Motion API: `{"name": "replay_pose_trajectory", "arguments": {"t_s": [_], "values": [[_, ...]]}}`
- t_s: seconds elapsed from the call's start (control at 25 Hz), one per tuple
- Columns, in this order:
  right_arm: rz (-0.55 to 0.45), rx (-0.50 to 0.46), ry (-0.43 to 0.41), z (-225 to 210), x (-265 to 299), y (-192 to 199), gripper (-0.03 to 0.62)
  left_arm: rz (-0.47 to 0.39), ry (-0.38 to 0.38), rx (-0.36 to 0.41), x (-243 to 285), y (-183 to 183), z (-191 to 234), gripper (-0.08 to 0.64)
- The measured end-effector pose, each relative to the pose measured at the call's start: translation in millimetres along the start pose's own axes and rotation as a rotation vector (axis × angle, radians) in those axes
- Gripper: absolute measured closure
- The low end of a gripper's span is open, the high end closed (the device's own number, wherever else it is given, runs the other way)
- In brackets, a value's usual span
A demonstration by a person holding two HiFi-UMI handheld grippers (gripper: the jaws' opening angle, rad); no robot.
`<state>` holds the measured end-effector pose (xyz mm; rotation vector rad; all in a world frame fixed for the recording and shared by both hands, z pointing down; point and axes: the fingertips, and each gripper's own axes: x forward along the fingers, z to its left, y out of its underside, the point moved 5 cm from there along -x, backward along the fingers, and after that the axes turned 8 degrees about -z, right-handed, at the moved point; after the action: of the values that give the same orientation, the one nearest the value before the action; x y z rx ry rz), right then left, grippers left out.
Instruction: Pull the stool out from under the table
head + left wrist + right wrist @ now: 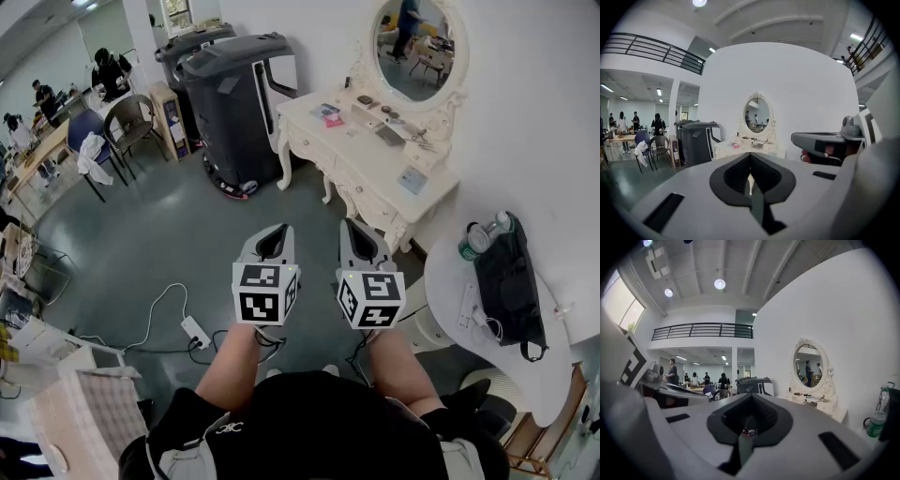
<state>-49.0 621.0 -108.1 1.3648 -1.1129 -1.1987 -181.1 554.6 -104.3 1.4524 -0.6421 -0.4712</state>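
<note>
Step in hand, as judged: approach, nothing contacted yet. The left gripper (pixel 274 234) and right gripper (pixel 361 236) are held side by side in the air, well short of the dressing table (pixel 375 161) and aimed towards it. Both are clenched, jaws together, with nothing between them.

A power strip (pixel 195 330) is seen on the floor, well to the near left of the dressing table. A round table (pixel 448 281) with a black bag (pixel 506 281) on it stands just to the near right of the dressing table.

The stool is not made out for certain. No seat is seen between the dressing table's legs, and part of that gap is covered by the right gripper. A pale rounded form (pixel 429 326), low under the round table's edge on the near right of the dressing table, may be it.

Facing and long axis cannot be told. If that form is the stool, it is judged upright with no clear front.

For the next move, the stool has to be located first. The jaws then need to be opened, brought low to the seat edge or a leg, closed on it and drawn back.

A dark wheeled bin (pixel 234 103) stands just left of the dressing table, and people are seen at desks far beyond it.
</note>
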Motion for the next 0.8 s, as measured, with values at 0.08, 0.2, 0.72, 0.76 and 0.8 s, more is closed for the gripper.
{"name": "replay_pose_trajectory", "arguments": {"t_s": [0.08, 0.2, 0.72, 0.76, 0.8], "values": [[-0.003, 0.004, -0.003, -1, 2, 0, 0.588, 0.002, 0.002, 0.004, 4, 1, 0, 0.554], [-0.013, 0.008, -0.011, 3, 4, -3, 0.588, 0.012, 0.004, 0.011, 6, 5, 2, 0.554], [0.019, 0.037, 0.008, 33, 24, 8, 0.588, 0.011, 0.009, 0.011, 5, 11, 38, 0.554], [0.027, 0.032, 0.014, 35, 25, 10, 0.588, 0.01, 0.012, 0.007, 4, 11, 42, 0.555], [0.035, 0.029, 0.02, 38, 26, 11, 0.588, 0.008, 0.015, 0.003, 3, 13, 45, 0.554]]}}
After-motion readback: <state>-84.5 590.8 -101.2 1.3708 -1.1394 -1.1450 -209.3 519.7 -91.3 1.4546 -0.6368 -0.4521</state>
